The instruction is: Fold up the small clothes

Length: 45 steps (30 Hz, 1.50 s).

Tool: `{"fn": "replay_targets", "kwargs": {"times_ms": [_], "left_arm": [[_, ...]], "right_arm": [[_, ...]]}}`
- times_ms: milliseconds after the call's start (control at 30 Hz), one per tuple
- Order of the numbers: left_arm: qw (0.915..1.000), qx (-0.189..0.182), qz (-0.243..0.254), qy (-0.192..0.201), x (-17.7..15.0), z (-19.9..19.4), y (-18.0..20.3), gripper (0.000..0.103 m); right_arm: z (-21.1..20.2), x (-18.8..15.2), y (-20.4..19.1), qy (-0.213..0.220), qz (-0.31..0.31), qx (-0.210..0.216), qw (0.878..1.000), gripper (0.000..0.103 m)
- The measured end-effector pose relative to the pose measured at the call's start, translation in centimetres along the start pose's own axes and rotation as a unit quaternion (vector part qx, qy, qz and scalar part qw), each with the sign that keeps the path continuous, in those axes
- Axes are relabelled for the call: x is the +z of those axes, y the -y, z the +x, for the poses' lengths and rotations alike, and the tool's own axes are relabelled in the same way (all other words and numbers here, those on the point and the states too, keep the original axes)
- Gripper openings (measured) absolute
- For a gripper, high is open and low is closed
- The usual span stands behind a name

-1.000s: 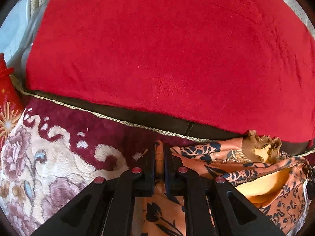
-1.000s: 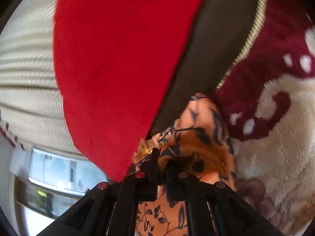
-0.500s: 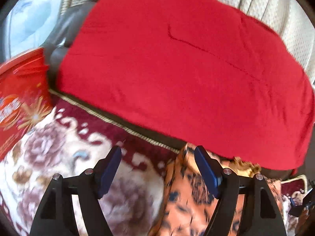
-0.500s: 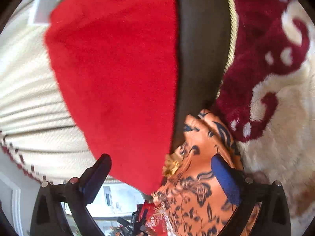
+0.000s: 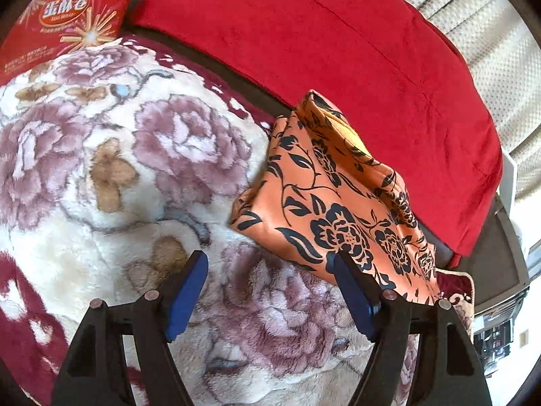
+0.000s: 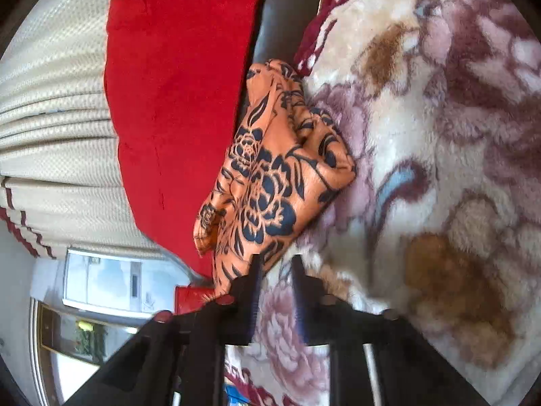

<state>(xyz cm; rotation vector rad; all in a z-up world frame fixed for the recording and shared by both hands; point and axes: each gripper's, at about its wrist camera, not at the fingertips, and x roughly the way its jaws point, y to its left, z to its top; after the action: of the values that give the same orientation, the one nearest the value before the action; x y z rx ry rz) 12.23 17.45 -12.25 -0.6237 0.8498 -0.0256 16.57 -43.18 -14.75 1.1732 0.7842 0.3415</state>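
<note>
Folded orange satin garment with a dark blue flower print [image 5: 338, 196], lying in a compact slab on a plush cream blanket patterned with mauve roses and maroon scrolls [image 5: 118, 169], its far edge tucked against a bright red velvety cushion [image 5: 338, 50]. From the right wrist, the same garment [image 6: 270, 176] wedged between the cushion [image 6: 175, 84] and the blanket [image 6: 439, 135], one end rumpled into soft ridges. Left gripper [image 5: 268, 260] held above the blanket just beside the garment's near corner, its blue-padded fingers [image 5: 189, 280] spread wide after just opening, gripping nothing; right-hand pad overlapping the garment's edge in the picture, contact impossible to tell. Right gripper [image 6: 276, 262] poised at the garment's near end, just closed, fingers blurred and drawn in to a narrow slit with only blanket showing through, no cloth caught. Behind the cushion, pale ribbed beige fabric [image 5: 490, 34]. At the blanket's far left corner, a glossy red snack packet printed with gold starbursts [image 5: 64, 10]. Along the cushion's lower edge, a strip of dark brown upholstery [image 6: 287, 17].
</note>
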Motion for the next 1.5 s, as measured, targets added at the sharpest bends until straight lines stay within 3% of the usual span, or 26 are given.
{"fn": "replay_targets", "kwargs": {"times_ms": [100, 267, 600, 667, 800, 867, 900, 967, 1000, 1067, 1200, 1300, 1400, 1500], "left_arm": [[1.0, -0.005, 0.0, 0.003, 0.2, 0.1, 0.4, 0.077], [1.0, -0.001, -0.004, 0.008, 0.3, 0.2, 0.1, 0.076], [0.9999, 0.008, 0.003, 0.011, 0.3, -0.2, -0.1, 0.073], [0.9999, 0.003, -0.009, 0.006, 0.3, 0.0, -0.2, 0.073], [0.9997, 0.0, -0.023, -0.002, 0.1, 0.4, -0.2, 0.075], [0.9998, -0.001, -0.021, -0.004, 0.0, 0.7, 0.0, 0.075], [0.9998, 0.0, -0.02, -0.006, 0.0, 0.8, 0.0, 0.075], [0.9998, -0.001, -0.019, -0.009, 0.0, 1.0, 0.1, 0.075], [0.9998, -0.001, -0.017, -0.008, 0.0, 1.0, 0.1, 0.075], [0.9999, 0.001, -0.015, -0.008, 0.0, 1.1, 0.1, 0.075], [0.9999, 0.0, -0.014, -0.009, 0.0, 1.1, -0.1, 0.075], [0.9996, -0.006, -0.025, -0.012, 0.1, 1.4, -0.3, 0.075], [0.999, -0.013, -0.041, -0.014, 0.3, 2.0, -0.2, 0.075], [0.9983, -0.017, -0.051, -0.025, 0.6, 3.4, 0.1, 0.075]], "right_arm": [[0.1, -0.3, -0.1, 0.009, 0.022, 0.026, 0.999, 0.006], [-0.2, -0.3, -0.5, 0.034, 0.032, 0.029, 0.998, 0.001], [0.3, 0.5, 1.1, 0.03, 0.082, 0.083, 0.993, 0.001], [0.1, 0.3, 0.6, 0.036, 0.068, 0.057, 0.995, 0.005], [0.6, 0.1, 1.2, 0.021, 0.099, -0.01, 0.995, 0.005], [1.0, -0.1, 1.4, 0.018, 0.095, -0.022, 0.995, 0.006], [1.0, -0.1, 1.3, 0.024, 0.084, -0.034, 0.996, 0.018], [1.1, -0.2, 1.5, 0.036, 0.083, -0.043, 0.995, 0.051], [1.0, -0.2, 1.6, 0.043, 0.084, -0.015, 0.995, 0.068], [1.0, -0.1, 0.9, 0.043, 0.063, 0.01, 0.997, 0.084], [1.2, 0.1, 0.2, 0.034, 0.062, 0.014, 0.997, 0.087], [0.8, 0.2, 0.0, 0.02, 0.058, 0.041, 0.997, 0.087], [0.3, 0.6, 0.3, 0.053, 0.078, 0.06, 0.994, 0.087], [1.1, 1.7, 0.8, 0.073, 0.1, 0.046, 0.991, 0.087]]}}
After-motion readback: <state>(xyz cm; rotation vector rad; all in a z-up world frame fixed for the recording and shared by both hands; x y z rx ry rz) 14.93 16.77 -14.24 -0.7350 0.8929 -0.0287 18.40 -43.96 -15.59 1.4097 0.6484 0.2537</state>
